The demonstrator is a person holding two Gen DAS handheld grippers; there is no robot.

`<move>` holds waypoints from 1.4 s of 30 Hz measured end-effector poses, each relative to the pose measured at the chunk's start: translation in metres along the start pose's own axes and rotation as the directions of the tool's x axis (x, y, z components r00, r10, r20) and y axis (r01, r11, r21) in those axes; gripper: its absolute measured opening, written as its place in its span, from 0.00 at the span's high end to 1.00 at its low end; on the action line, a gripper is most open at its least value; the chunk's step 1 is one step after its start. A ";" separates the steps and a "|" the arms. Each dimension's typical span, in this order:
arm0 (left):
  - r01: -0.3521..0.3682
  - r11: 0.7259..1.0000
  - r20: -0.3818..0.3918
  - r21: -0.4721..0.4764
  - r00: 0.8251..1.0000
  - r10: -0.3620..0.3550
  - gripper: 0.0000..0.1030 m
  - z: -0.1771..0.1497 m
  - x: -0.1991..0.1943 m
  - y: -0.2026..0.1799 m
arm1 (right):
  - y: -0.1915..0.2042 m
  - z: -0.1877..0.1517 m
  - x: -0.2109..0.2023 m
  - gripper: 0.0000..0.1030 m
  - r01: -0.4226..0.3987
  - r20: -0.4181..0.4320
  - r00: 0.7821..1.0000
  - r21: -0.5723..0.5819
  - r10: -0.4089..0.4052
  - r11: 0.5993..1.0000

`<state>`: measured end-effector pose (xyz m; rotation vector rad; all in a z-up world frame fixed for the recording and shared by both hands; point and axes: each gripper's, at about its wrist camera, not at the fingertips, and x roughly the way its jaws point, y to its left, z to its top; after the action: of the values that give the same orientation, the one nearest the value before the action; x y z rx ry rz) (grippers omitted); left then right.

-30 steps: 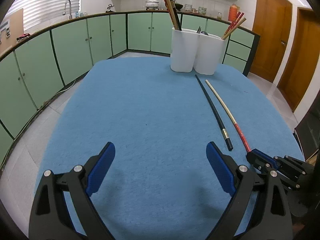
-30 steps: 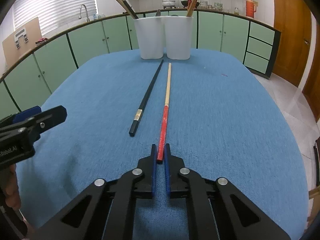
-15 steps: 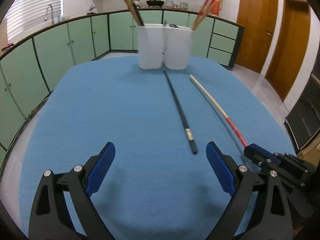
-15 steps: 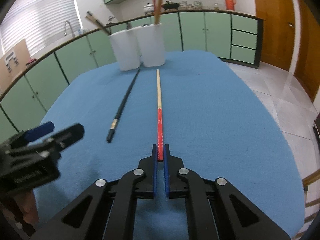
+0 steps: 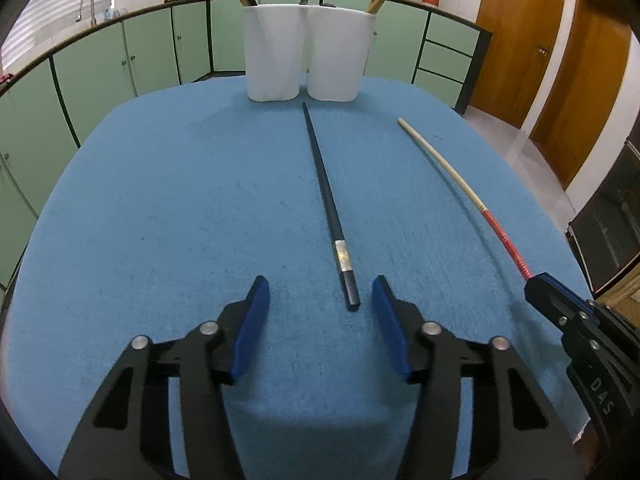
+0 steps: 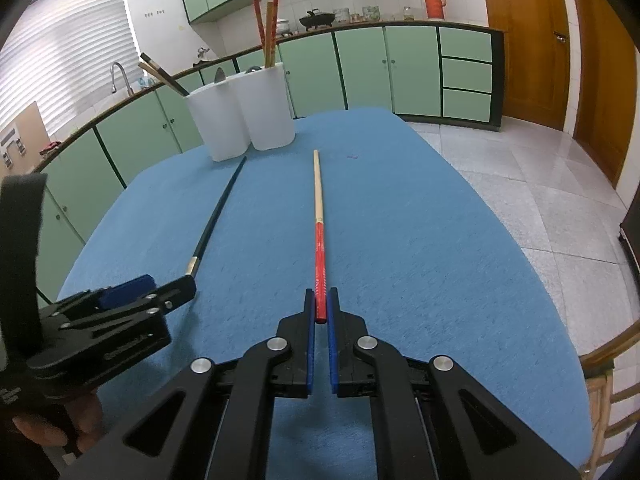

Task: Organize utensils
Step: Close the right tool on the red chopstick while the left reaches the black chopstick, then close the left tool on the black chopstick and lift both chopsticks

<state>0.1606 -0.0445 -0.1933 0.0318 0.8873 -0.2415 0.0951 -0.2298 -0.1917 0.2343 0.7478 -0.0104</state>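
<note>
The left claw [image 5: 320, 292] is hovering low over the blue surface [image 5: 160, 220], its blue pads [image 5: 256, 312] closing with the butt end of the black chopstick [image 5: 326, 204] lying between them, nearer the right pad and not yet pressed. The right claw [image 6: 321, 304] is gripping the red end of the red-and-cream chopstick [image 6: 319, 216], jaws closed tight on it. In the left wrist view the right claw [image 5: 536, 284] is sitting at the right edge, with that chopstick [image 5: 444, 168] running away from it. The two chopsticks are lying well apart, both pointing toward the far end. There the white two-compartment holder [image 5: 308, 52] is standing upright with more chopsticks [image 6: 268, 32] leaning in it. The black chopstick's tip is reaching just short of the holder's base.
</note>
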 end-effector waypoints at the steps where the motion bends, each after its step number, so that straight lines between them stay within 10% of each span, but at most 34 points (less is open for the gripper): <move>1: 0.000 1.000 0.000 0.000 1.000 0.000 0.51 0.001 0.001 -0.001 | -0.001 0.000 -0.001 0.95 0.000 0.002 1.000 0.001 0.000 1.000; 10: -0.026 1.000 -0.001 0.008 1.000 0.026 0.94 0.006 0.004 -0.009 | -0.007 0.000 -0.001 0.95 -0.001 0.012 1.000 0.017 0.001 1.000; 25: -0.056 0.996 0.133 0.064 0.990 0.047 0.95 0.018 -0.043 -0.005 | -0.002 0.009 -0.016 0.95 0.013 0.067 0.998 -0.033 -0.010 0.999; 42: -0.033 0.999 0.373 0.043 0.928 0.014 0.95 0.077 -0.125 -0.004 | 0.008 0.090 -0.079 0.95 -0.038 0.207 0.977 -0.069 0.051 0.997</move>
<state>0.1424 -0.0332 -0.0477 0.0401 0.5008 -0.2370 0.0982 -0.2470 -0.0734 0.1844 0.5324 0.0316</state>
